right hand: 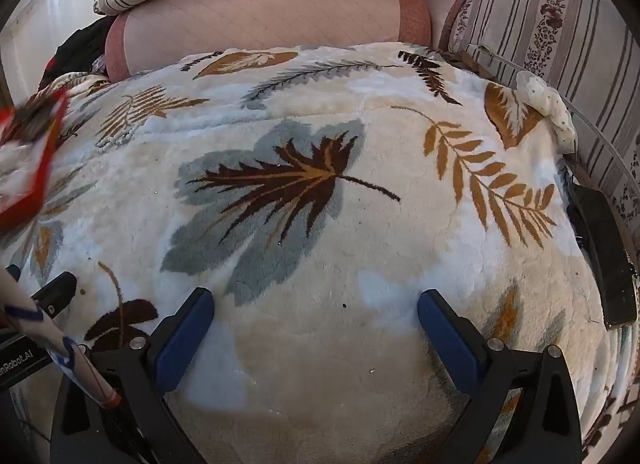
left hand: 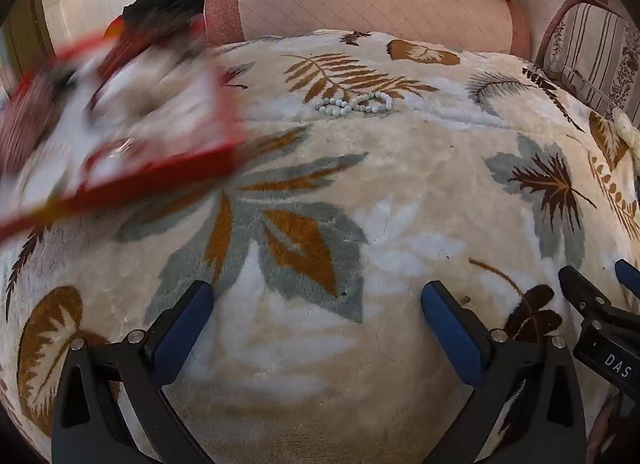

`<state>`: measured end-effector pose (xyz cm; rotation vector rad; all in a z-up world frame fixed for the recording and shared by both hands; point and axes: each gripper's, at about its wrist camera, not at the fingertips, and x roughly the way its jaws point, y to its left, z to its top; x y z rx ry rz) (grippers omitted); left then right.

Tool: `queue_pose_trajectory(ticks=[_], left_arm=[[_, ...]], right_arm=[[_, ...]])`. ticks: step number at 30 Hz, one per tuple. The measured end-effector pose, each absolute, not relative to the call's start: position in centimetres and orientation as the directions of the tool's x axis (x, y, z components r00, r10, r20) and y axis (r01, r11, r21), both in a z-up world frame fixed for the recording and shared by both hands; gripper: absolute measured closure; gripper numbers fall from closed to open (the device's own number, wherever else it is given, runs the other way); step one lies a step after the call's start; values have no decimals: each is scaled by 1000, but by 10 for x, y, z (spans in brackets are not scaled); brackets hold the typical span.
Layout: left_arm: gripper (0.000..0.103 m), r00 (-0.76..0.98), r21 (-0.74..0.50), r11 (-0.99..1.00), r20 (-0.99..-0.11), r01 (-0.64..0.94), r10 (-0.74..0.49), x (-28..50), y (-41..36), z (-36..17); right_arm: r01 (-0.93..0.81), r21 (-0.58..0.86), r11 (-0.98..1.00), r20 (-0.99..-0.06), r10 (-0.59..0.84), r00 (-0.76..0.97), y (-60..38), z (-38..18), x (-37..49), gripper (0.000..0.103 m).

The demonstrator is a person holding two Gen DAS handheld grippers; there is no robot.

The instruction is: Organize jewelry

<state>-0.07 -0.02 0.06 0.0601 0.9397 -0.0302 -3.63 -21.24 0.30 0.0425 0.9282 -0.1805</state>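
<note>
A pale bead strand (left hand: 355,103) lies coiled beside a blurred red box (left hand: 120,119).

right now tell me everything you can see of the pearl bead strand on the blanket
The pearl bead strand is a string of small round pale beads with a glossy, pearl-like look. It lies loosely coiled in overlapping loops, flat on the leaf-patterned plush blanket, far ahead of the open left gripper. Only the blanket touches it.

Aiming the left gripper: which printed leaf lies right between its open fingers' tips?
The orange leaf edged in grey, just ahead of the left gripper; other leaves lie farther off.
</note>
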Motion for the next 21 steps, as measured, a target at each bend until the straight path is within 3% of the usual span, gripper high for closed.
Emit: queue_pose_trajectory(ticks=[21], left_arm=[[0,580,34,998,-814,53,-3,1,-5,3]], right_arm=[[172,-1,985,-802,-103,589,-216,2,-37,0]])
